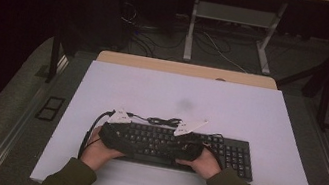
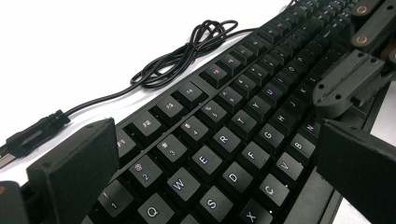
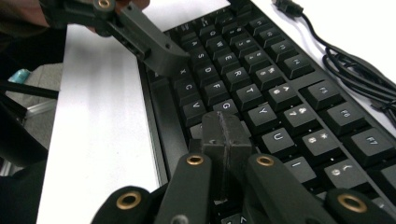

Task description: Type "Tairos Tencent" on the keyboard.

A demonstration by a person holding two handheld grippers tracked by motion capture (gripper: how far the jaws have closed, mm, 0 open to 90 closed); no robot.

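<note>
Item: black keyboard [image 1: 183, 148], flat on the white counter [image 1: 177, 94] near its front edge, coiled cable [image 2: 187, 53] behind. Right gripper [image 3: 225, 133] clenched empty over the H key; left gripper [image 2: 205, 154] spread wide across the left-hand keys, holding nothing. Risk: closed tips could strike neighbouring keys; contact with keycaps hard to judge.
</note>
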